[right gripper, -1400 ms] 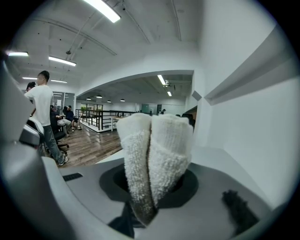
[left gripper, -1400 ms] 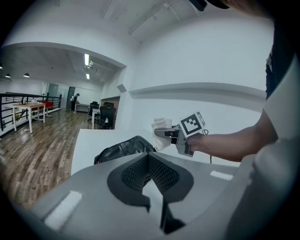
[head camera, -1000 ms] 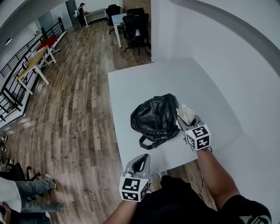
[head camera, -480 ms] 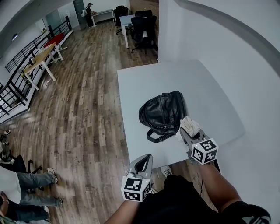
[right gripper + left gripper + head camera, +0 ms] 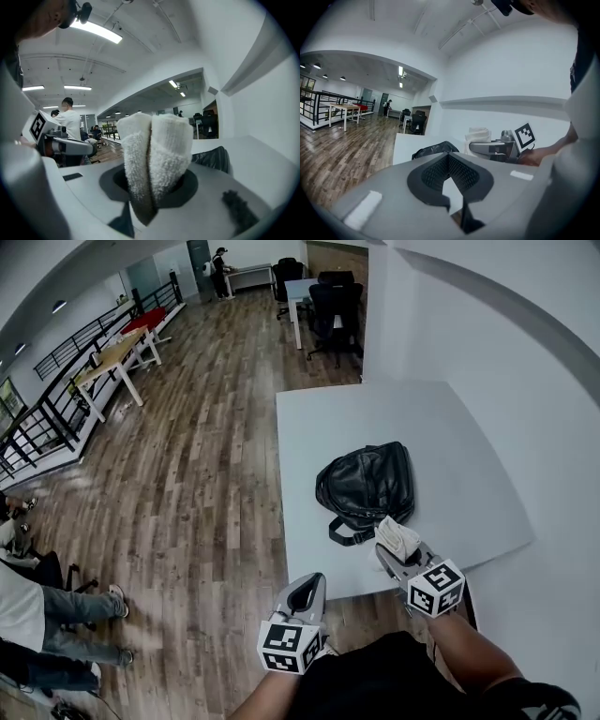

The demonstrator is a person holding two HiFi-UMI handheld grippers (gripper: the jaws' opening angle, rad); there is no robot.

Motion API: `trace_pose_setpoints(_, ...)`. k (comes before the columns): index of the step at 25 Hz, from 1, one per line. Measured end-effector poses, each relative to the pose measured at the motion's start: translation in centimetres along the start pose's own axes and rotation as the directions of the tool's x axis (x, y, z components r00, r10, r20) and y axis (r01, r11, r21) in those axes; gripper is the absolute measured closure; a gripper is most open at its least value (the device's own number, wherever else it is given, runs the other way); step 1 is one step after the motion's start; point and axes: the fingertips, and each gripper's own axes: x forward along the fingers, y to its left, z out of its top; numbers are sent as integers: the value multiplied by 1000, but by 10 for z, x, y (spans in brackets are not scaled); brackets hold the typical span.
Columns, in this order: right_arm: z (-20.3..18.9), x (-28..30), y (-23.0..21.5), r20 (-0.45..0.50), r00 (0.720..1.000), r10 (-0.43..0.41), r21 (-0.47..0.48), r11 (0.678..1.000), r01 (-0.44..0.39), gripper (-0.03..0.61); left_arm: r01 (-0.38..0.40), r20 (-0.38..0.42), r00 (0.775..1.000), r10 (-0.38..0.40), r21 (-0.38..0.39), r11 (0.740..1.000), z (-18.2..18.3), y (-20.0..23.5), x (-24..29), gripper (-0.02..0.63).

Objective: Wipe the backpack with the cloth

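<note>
Left gripper (image 5: pixel 308 582): I hold it nearest my body, off the table's near edge and over the floor. Its jaws (image 5: pixel 450 187) meet at the tips with nothing between them. I judge it parked so it leaves the work side free.
Right gripper (image 5: pixel 386 553): I hold it over the table's near edge, aimed at the bag. Its jaws (image 5: pixel 151 190) are clamped on the cloth.
Cloth (image 5: pixel 397 534): white terry, folded double. The fold (image 5: pixel 154 150) stands proud of the jaw tips, so the towel and not the metal should meet the leather. It sits just beside the bag's near side; I cannot tell whether they touch.
Backpack (image 5: pixel 367 485): black and soft-looking, lying flat on the table. Its strap (image 5: pixel 341 535) trails toward me. I judge its top panel to be the broadest face open to a stroke.
Stage: my reading is that the cloth is ready at the bag's near end and wiping of the top is not under way.
Table (image 5: pixel 459 427): white and set against the wall, so I reach the bag from the near edge only.
Beyond: wood floor (image 5: pixel 206 427), office chairs (image 5: pixel 333 294), and bystanders (image 5: pixel 37 610) well apart from the work.
</note>
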Motion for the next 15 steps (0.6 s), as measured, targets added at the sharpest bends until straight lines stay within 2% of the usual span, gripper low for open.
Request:
trace_pose_setpoints(5,0,-27,4,25,998,55,-18,998,-55,480,-11,16,1000,11,-18,1000,-3,-24,1,607)
trace_pose_setpoints(9,-11,-59,-2,7,994,105,-40,994,-105,480,-31,25,999,32,-40,999,-11,-52,6,607)
trace_pose_setpoints(15,-23,-129,-24,-6,992,126,-63,990,-126,480,-83,44,995,87,-80,993,-22,-103,8,607)
